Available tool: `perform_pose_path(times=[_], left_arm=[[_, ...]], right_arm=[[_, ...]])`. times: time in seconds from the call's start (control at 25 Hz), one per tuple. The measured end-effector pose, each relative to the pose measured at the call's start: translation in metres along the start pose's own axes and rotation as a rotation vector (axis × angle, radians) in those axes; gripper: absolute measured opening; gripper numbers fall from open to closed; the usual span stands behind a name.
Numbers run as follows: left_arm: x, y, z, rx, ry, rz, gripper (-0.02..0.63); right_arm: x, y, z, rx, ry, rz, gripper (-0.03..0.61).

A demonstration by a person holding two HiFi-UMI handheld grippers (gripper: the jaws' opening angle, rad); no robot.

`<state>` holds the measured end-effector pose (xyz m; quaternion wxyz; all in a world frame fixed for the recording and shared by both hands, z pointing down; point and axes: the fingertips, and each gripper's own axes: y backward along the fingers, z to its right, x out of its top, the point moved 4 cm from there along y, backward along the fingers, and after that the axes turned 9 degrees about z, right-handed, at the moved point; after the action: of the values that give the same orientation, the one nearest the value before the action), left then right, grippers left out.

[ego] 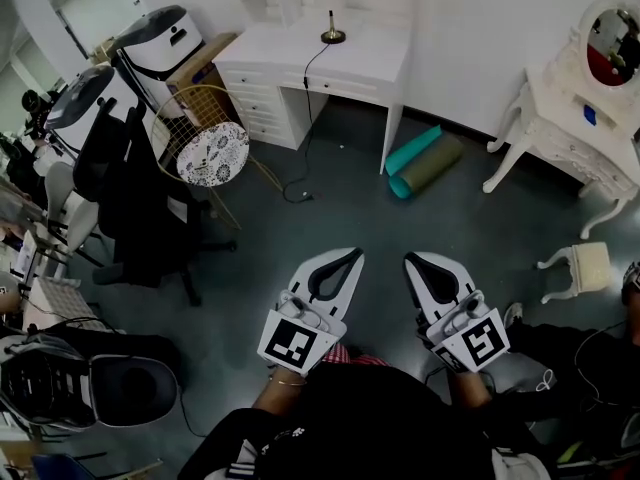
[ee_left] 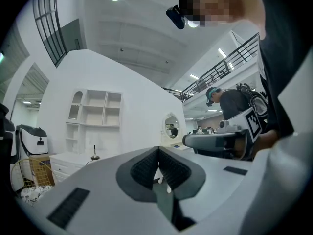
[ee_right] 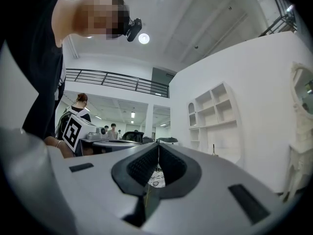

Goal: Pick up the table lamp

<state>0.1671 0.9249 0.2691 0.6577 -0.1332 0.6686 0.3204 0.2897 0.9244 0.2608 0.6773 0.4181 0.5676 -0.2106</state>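
**Both grippers closed and empty, lamp well apart on desk**

Held low in front of the person, the left gripper point(ego: 348, 258) and the right gripper point(ego: 415, 261) sit side by side over the dark floor point(ego: 330, 208), pointing forward. Each has its jaws pressed together with nothing between them. Well apart from both, the table lamp point(ego: 332, 30), a thin dark stem on a round base, stands upright on the white desk point(ego: 370, 63) by the far wall.
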Motion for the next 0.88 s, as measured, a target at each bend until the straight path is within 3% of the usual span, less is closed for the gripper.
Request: perform_pose_path(times=[0.2,0.36,0.76,0.88], left_arm=[[-0.007,-0.008,-0.005,0.01,0.015,-0.007,0.012],[-0.01,-0.022,-0.02,-0.001,0.025,0.011,0.012],[-0.024,-0.072,-0.09,-0.073,0.033,0.042,0.012],[-0.032,-0.085,-0.113,-0.088,0.072,0.022,0.012]], right_arm=[[-0.009,0.004,0.012,-0.02,-0.024,-0.021,0.015],[-0.002,-0.014,0.023,-0.025,-0.016,0.04,0.015],[-0.024,-0.071,0.066,-0.076,0.015,0.038,0.015],[-0.033,-0.091,0.077,-0.071,0.033,0.019,0.015]])
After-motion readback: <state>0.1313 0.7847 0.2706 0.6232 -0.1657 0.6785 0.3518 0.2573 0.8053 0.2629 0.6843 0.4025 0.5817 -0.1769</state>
